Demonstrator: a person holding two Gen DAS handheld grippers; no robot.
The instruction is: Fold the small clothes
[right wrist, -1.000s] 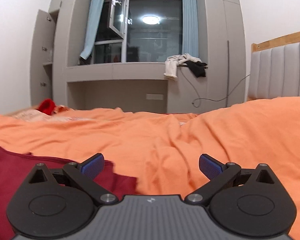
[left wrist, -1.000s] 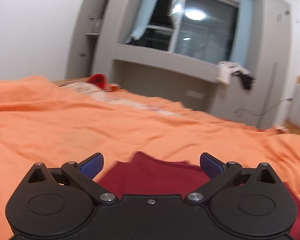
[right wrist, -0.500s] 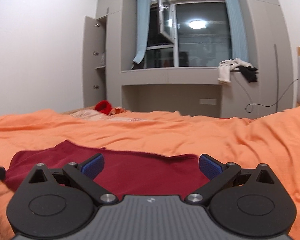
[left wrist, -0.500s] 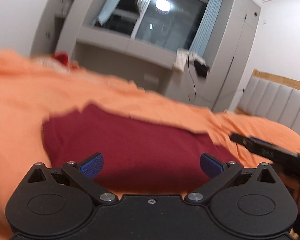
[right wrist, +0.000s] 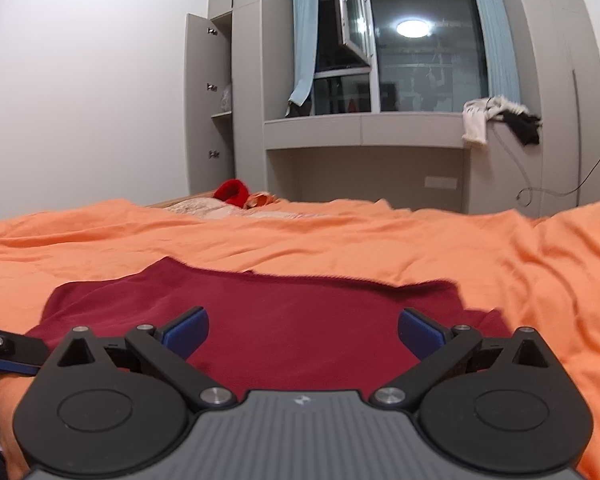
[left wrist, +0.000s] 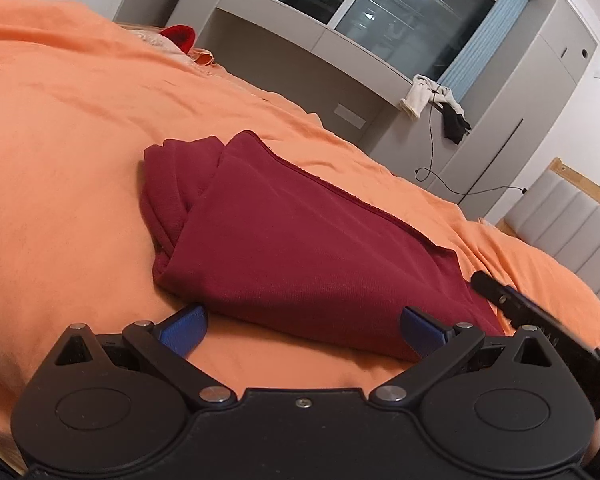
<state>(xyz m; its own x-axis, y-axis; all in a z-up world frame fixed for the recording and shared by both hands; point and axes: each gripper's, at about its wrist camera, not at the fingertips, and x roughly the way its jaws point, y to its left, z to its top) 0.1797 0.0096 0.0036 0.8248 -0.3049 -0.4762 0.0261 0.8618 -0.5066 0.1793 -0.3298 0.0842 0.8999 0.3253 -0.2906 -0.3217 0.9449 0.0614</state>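
Note:
A dark red garment [left wrist: 300,240] lies folded in layers on the orange bed cover [left wrist: 60,160]. It also shows in the right wrist view [right wrist: 284,320], flat and wide. My left gripper [left wrist: 302,328] is open and empty, its blue pads at the garment's near edge. My right gripper [right wrist: 303,332] is open and empty, low over the garment's near part. A finger of the right gripper [left wrist: 512,304] shows at the garment's right side in the left wrist view. The left gripper's tip [right wrist: 4,350] shows at the left edge of the right wrist view.
A bright red item [right wrist: 232,193] and pale cloth lie at the bed's far end. Grey cabinets and a window ledge [right wrist: 364,132] with white and black clothes [right wrist: 496,120] stand behind. A padded headboard [left wrist: 568,224] is at the right.
Both grippers swung towards the garment and came low at its near edge. The garment now fills the middle of both views. Both grippers stayed open.

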